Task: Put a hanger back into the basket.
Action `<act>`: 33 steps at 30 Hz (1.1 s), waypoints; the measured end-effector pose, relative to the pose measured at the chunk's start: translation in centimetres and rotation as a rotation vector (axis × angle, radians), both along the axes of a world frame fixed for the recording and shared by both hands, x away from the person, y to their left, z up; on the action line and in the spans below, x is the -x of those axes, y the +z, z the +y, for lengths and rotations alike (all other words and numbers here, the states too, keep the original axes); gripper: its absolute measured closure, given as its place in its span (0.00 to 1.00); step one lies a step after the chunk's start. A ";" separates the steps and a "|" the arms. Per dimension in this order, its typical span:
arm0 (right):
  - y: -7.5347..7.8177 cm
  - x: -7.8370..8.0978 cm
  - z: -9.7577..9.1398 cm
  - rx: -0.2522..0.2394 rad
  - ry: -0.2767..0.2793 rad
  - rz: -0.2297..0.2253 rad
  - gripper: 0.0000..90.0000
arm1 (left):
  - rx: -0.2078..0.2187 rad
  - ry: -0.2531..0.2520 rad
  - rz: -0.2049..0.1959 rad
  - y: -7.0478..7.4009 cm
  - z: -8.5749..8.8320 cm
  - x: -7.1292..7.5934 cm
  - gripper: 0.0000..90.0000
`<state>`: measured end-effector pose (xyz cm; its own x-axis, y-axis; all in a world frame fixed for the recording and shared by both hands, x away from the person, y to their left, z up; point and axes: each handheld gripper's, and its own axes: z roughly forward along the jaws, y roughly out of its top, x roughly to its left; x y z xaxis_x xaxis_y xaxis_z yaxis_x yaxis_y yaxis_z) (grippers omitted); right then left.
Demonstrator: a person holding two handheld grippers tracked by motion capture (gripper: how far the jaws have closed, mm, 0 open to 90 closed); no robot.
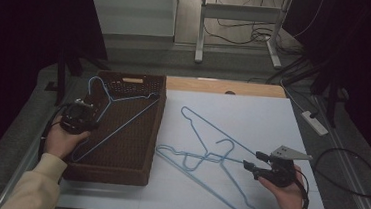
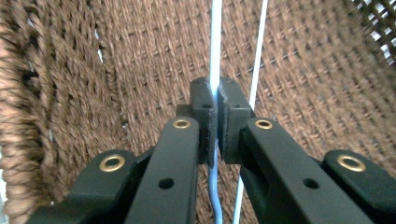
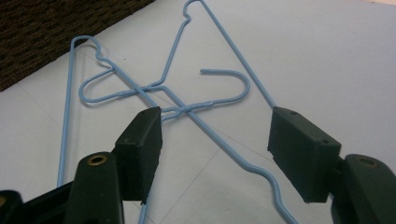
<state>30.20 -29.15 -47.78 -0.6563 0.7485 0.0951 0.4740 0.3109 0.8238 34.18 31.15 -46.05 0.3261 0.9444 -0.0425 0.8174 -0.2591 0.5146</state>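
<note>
Hanger (image 2: 215, 42) wire cut off (both ends).

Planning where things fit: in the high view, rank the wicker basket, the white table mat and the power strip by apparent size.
1. White table mat
2. Wicker basket
3. Power strip, though it lies farther from the camera, so it may look smaller than it is.

Three blue wire hangers (image 1: 205, 151), one brown woven basket (image 1: 151, 132), and one white sheet (image 1: 272, 121).
</note>
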 end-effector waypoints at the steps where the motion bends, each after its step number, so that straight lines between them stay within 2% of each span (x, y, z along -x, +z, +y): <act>1: 0.0 0.0 0.0 0.000 0.000 0.000 0.40 | -0.015 0.003 0.005 -0.1 -0.1 0.0 0.96; 5: 0.0 0.0 0.0 0.002 0.001 0.003 0.40 | -0.011 0.003 0.002 -0.1 -0.1 0.0 0.96; 6: 0.0 0.0 0.0 0.003 0.001 0.003 0.40 | -0.003 0.003 -0.009 0.0 -0.1 0.0 0.95; 11: 0.0 0.0 0.0 0.003 -0.001 0.000 0.40 | 0.015 0.004 -0.068 0.5 -0.2 0.4 0.76; 13: 0.0 0.0 -0.1 0.001 -0.002 -0.001 0.40 | 0.035 0.001 -0.096 1.0 -0.2 0.7 0.66; 17: 0.0 0.0 -0.1 0.000 -0.003 -0.002 0.40 | 0.091 -0.020 -0.158 2.3 -0.4 1.8 0.56; 19: 0.0 0.0 -0.1 0.000 -0.003 -0.003 0.40 | 0.142 -0.037 -0.184 2.9 -0.5 2.5 0.51; 20: 0.0 0.0 -0.1 0.000 -0.003 -0.003 0.40 | 0.142 -0.037 -0.184 2.9 -0.5 2.5 0.49; 25: 0.1 0.0 -0.2 -0.001 -0.005 0.000 0.40 | 0.221 -0.129 -0.260 4.3 -1.8 4.7 0.42; 26: 0.1 0.0 -0.2 -0.001 -0.005 -0.001 0.40 | 0.221 -0.129 -0.260 4.3 -1.8 4.7 0.42; 29: 0.1 0.0 -0.2 -0.001 -0.005 0.000 0.40 | 0.251 -0.192 -0.290 4.5 -3.2 5.8 0.41; 30: 0.1 0.0 -0.2 0.000 -0.005 0.000 0.40 | 0.251 -0.192 -0.290 4.5 -3.2 5.8 0.40; 33: 0.1 0.0 -0.3 0.002 -0.005 0.002 0.40 | 0.279 -0.242 -0.310 4.6 -4.5 6.7 0.40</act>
<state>30.17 -29.41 -47.66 -0.6526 0.7517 0.0948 0.4773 0.3107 0.8220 27.50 26.61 -41.43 0.5725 0.8062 -0.1490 0.5473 -0.2405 0.8016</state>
